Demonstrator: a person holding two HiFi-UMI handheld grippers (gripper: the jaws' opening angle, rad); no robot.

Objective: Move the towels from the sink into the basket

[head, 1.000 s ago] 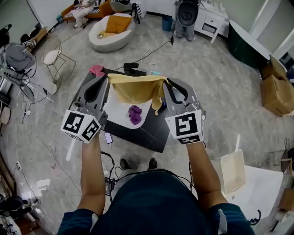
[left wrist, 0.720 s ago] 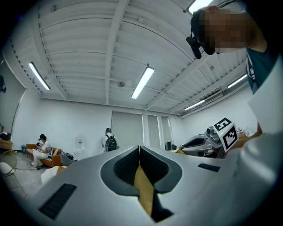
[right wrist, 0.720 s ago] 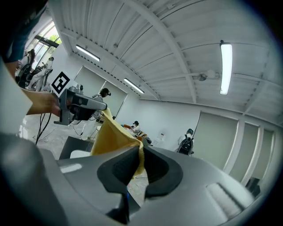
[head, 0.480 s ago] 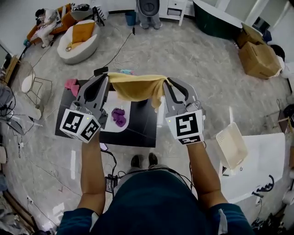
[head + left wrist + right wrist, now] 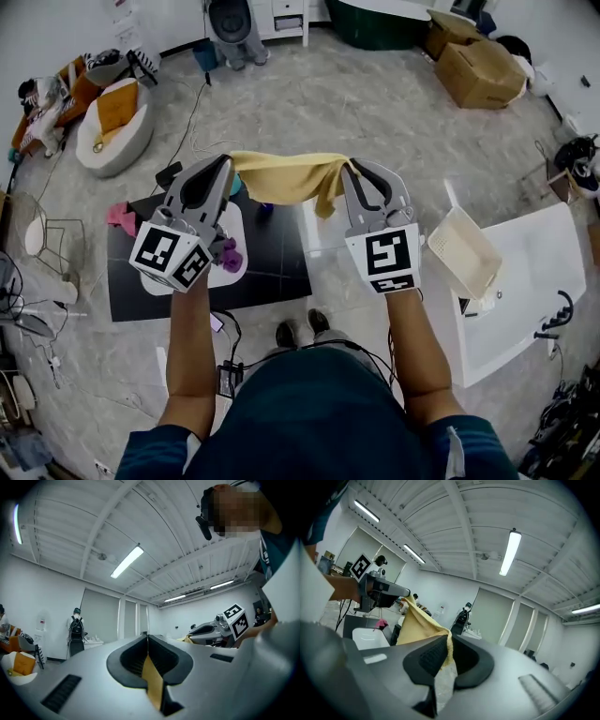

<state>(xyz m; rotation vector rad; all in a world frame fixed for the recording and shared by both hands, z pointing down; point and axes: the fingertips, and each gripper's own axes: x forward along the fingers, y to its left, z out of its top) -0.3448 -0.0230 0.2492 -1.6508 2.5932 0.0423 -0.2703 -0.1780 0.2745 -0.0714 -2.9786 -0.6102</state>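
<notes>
The yellow towel (image 5: 286, 176), pinched by the fingers of the left gripper (image 5: 228, 163) and the right gripper (image 5: 352, 169), has travelled right toward the basket (image 5: 461, 251), so its release seems near

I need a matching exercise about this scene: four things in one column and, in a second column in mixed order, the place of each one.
Things:
1. yellow towel
2. purple towel
3. pink towel
4. basket

Places:
A. on the white table
B. in the sink
C. held up between the left gripper and the right gripper
D. at the left edge of the black table, outside the sink

Pairs: 1-C, 2-B, 3-D, 4-A
</notes>
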